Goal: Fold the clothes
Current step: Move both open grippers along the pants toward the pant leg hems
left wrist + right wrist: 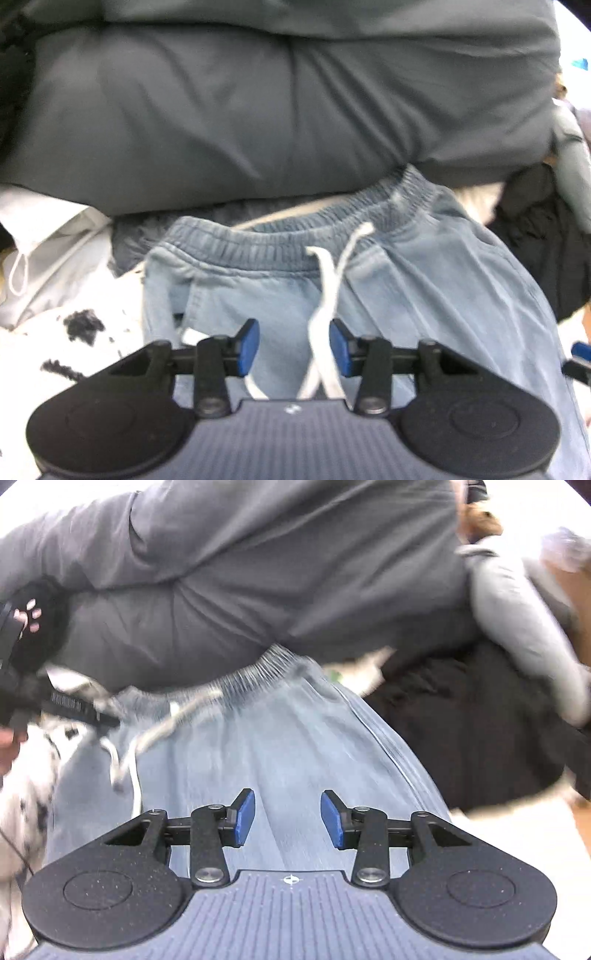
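Light blue denim pants (424,288) lie spread flat, with the elastic waistband (295,240) at the far end and a white drawstring (328,295) trailing toward me. My left gripper (294,345) hovers over the front of the pants. It is open, and the drawstring runs loosely between its blue pads (248,347) without being pinched. The right wrist view is motion-blurred. It shows the same pants (288,746) under my right gripper (287,819), which is open with only flat fabric below it. The drawstring (125,753) lies to its left.
A bulky dark grey duvet (258,122) lies just behind the waistband. A white blanket with black spots (74,350) and a pale grey garment (55,258) lie left of the pants. A black garment (480,731) and a light grey sleeve (517,620) lie to the right.
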### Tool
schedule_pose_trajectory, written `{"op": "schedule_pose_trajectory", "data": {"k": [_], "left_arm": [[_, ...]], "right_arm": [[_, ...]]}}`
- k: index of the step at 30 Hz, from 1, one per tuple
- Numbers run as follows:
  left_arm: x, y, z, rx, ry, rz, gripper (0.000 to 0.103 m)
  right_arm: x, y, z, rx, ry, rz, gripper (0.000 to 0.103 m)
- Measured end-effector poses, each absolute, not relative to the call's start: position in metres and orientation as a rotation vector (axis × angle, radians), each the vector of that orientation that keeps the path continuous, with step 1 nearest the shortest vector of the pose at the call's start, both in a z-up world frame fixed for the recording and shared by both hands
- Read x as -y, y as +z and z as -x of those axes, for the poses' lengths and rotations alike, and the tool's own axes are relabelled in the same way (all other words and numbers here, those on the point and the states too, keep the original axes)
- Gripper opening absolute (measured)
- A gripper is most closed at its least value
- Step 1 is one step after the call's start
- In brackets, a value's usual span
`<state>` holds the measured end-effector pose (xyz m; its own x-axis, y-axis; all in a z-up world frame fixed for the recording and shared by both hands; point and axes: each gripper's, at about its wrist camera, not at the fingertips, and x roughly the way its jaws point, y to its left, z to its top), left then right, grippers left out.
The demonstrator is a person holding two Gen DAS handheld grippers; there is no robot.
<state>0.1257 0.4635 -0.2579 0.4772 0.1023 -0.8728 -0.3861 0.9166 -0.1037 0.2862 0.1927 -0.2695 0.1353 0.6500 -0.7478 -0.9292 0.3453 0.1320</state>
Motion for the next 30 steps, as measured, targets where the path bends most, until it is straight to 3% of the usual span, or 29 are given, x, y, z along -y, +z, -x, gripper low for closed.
{"op": "schedule_pose_trajectory", "data": {"k": [14,26,30], "left_arm": [[-0.403,-0.233,-0.146,-1.049,0.101,0.170,0.045],[-0.308,-0.219,-0.187,-1.025,-0.020,0.094,0.053],[-0.278,-0.230,-0.195,-0.986,-0.054,0.067,0.059]], "right_arm": [[0.018,-0.234,-0.255,-0.978,0.784,0.366,0.048],[0.167,-0.255,-0.233,-0.802,0.488,0.233,0.050],[0.200,-0.276,-0.237,-0.824,0.414,0.113,0.053]]}}
